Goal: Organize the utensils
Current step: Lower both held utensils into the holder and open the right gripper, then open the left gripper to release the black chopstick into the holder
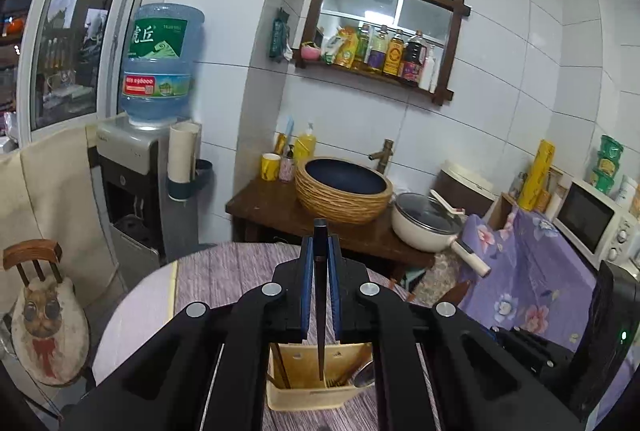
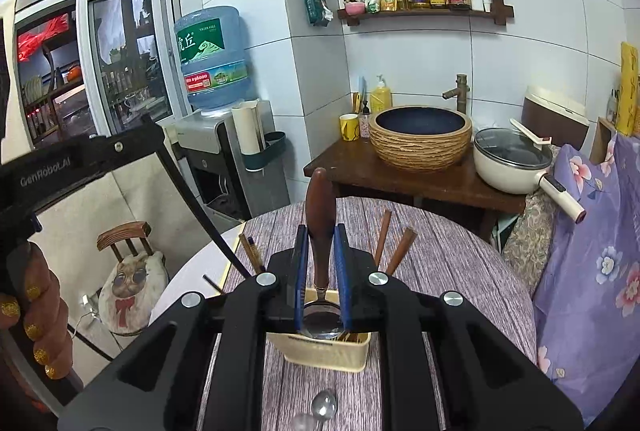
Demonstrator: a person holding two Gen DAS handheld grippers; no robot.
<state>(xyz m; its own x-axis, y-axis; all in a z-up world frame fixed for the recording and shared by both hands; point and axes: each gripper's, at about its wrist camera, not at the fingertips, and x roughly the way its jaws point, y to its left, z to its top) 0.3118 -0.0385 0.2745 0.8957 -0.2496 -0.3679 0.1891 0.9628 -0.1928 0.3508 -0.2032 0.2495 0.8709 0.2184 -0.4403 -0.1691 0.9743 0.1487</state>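
White wall tiles surround a small kitchen corner, with a blue water jug [image 1: 160,63] on its dispenser at the left and a dark wooden shelf of bottles [image 1: 380,47] high on the wall. Below the shelf I see a woven-sided basin [image 1: 344,189] on a dark wooden stand, and beside it a cream pot [image 1: 426,221] with a glass lid.

Nearest to me is a round tabletop [image 2: 440,263] covered in a purple-grey wood-grain pattern. On it stands a cream utensil holder [image 2: 326,349], already containing chopsticks and a metal spoon.

My left gripper [image 1: 320,251] has its jaws clenched on a single dark chopstick [image 1: 320,295], which runs lengthwise between the blue pads and points down towards the holder, directly below it in the left view.

My right gripper [image 2: 321,243] has its jaws clenched on the brown wooden handle of a spoon [image 2: 320,227]. Its metal bowl hangs at the holder's rim; I cannot tell whether it touches.

Several brown chopsticks [image 2: 394,245] stand up just behind the right gripper, and a metal spoon [image 2: 324,405] lies on the tabletop in front of the holder. At the left edge of the right view, a hand [image 2: 36,307] with gold-painted nails grips the other gripper's handle.
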